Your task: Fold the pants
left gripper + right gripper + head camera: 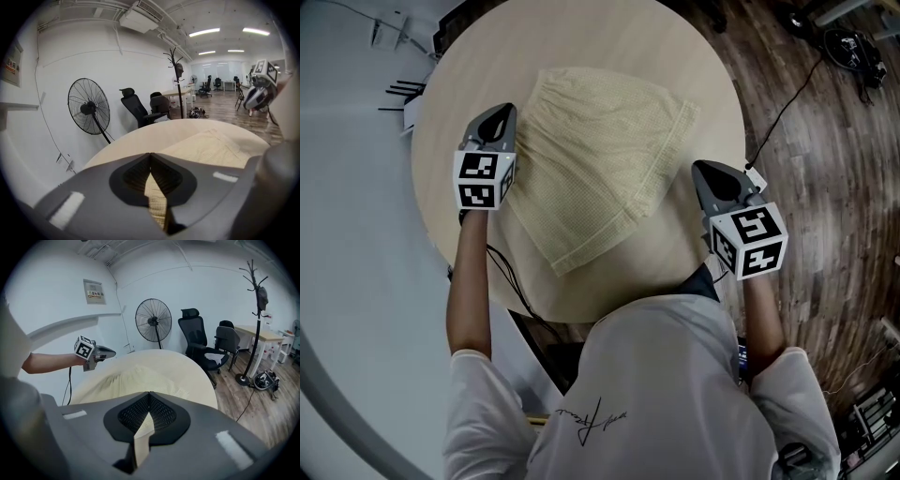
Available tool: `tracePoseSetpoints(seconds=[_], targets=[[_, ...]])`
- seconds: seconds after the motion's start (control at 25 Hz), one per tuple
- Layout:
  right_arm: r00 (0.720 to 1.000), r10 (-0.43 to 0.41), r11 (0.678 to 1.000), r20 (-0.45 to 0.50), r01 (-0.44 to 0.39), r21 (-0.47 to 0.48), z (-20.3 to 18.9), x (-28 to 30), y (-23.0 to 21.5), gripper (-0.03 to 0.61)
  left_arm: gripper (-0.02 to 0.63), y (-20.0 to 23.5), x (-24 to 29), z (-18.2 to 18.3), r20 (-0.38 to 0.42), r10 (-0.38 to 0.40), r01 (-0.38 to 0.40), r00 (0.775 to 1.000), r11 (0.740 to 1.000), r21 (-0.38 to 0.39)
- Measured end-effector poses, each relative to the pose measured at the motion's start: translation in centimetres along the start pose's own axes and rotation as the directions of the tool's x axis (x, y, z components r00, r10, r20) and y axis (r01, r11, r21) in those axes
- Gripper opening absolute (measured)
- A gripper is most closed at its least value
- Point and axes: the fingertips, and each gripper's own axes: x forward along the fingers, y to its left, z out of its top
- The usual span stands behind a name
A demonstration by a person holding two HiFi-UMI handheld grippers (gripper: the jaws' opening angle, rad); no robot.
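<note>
One pair of pale yellow pants lies flat and folded on the one round desk, between two tools. The left tool sits at the pants' left edge, its tip over or just beside the cloth; I cannot tell if it touches. Its jaws are pressed together at the tips. In the left gripper view, pale woven cloth shows through the gap behind the tips. The right tool hangs over bare desk, with the pants off to its left and slightly ahead, apart from it. Its jaws are together too, and the pale strip showing behind its tips could be cloth or desk; I cannot tell which. Neither tool lifts any cloth.

Each tool carries one marker cube, so two in all: one behind the left tool, one behind the right. Past the right tool, across the desk, stand one black fan, two black office chairs and one coat stand.
</note>
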Motion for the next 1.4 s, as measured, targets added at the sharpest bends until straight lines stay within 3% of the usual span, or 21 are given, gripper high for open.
tracePoseSetpoints(seconds=[0.28, 0.52, 0.8, 0.96, 1.12, 1.4], targets=[[1.000, -0.008, 1.000, -0.029, 0.009, 0.022, 0.0, 2.6, -2.6, -0.003, 0.006, 1.1, 5.5, -0.4, -0.045, -0.017, 0.016, 0.999, 1.000, -0.024], [0.999, -0.013, 0.999, -0.050, 0.015, 0.040, -0.2, 5.1, -5.2, -0.003, 0.006, 1.2, 10.2, -1.0, -0.059, -0.086, 0.082, 0.994, 0.994, -0.071], [0.997, -0.010, 0.998, -0.075, 0.014, 0.059, -0.4, 8.1, -7.5, -0.003, 0.023, 2.9, 14.3, -2.9, -0.148, -0.137, 0.146, 0.979, 0.988, 0.047], [0.996, -0.021, 0.998, -0.087, 0.026, 0.059, -0.6, 9.5, -9.4, -0.003, 0.151, 2.5, 16.1, -4.1, -0.225, -0.214, 0.253, 0.951, 0.954, 0.162], [0.993, -0.030, 0.998, -0.111, 0.035, 0.050, -0.8, 10.5, -10.7, -0.003, 0.167, 2.0, 17.2, -5.6, -0.310, -0.269, 0.349, 0.912, 0.906, 0.241], [0.985, -0.052, 0.998, -0.165, 0.054, 0.010, -1.0, 12.4, -12.4, -0.003, 0.169, 1.8, 18.6, -5.7, -0.365, -0.335, 0.456, 0.869, 0.829, 0.324]])
